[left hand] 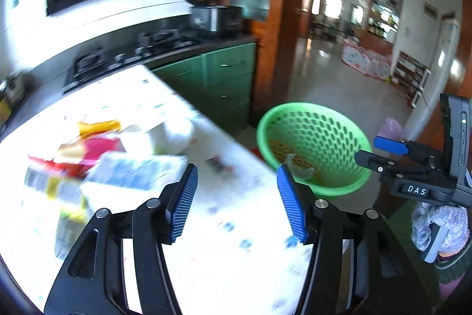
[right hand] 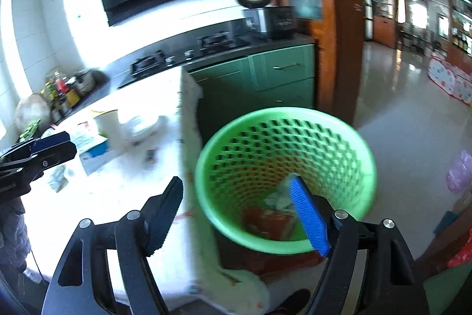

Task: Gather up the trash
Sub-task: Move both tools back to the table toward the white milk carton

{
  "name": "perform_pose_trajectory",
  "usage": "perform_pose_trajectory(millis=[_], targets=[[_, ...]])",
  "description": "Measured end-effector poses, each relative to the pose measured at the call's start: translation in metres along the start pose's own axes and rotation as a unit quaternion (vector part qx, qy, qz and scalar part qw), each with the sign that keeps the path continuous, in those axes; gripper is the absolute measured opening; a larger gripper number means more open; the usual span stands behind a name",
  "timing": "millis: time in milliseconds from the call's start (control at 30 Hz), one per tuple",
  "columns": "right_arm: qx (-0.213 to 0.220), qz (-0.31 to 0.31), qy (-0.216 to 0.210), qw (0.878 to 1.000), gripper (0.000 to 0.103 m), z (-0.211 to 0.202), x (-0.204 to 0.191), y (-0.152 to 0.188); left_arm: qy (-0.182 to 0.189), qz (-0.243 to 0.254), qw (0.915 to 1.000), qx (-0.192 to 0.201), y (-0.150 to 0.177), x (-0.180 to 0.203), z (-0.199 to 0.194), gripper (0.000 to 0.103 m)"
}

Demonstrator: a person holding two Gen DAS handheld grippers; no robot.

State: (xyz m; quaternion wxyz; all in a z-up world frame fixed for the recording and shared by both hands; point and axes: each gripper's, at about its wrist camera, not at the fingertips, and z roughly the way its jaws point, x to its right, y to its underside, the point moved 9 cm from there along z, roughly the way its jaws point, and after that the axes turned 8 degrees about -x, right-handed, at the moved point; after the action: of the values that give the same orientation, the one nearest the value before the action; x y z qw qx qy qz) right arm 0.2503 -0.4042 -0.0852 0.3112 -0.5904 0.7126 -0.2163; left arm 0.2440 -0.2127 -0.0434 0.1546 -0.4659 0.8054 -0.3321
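Observation:
A green perforated waste basket (left hand: 324, 138) (right hand: 295, 143) stands on the floor beside the table's right edge, with red and white trash (right hand: 271, 217) in its bottom. A blurred pile of wrappers, cartons and tissue (left hand: 112, 161) lies on the white patterned tablecloth (left hand: 224, 226). My left gripper (left hand: 236, 202) is open and empty above the cloth, right of the pile. My right gripper (right hand: 239, 214) is open and empty over the basket's near rim; it also shows in the left wrist view (left hand: 380, 152). The left gripper shows at the right wrist view's left edge (right hand: 44, 149).
A paper cup (right hand: 107, 120) and a blue-white box (right hand: 94, 149) sit on the table. Behind are a black counter with a gas hob (left hand: 132, 52), green cabinets (right hand: 265, 76), a rice cooker (left hand: 212, 16) and a wooden door frame (left hand: 277, 19). Tiled floor (right hand: 413, 114) lies to the right.

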Motion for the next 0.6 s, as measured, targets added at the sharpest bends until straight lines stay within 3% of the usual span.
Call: perform_pose_trajectory(millis=[267,600], targets=[[-0.017,-0.070,-0.069,0.995,0.083,0.015,-0.085,-0.014,-0.045,-0.076,0.9961,0.004,0.041,-0.089,-0.037,0.059],[-0.054,-0.161,-0.152,0.974,0.088,0.056,-0.177,-0.034,-0.069,-0.124,0.9899,0.002,0.078,-0.143,-0.053,0.060]])
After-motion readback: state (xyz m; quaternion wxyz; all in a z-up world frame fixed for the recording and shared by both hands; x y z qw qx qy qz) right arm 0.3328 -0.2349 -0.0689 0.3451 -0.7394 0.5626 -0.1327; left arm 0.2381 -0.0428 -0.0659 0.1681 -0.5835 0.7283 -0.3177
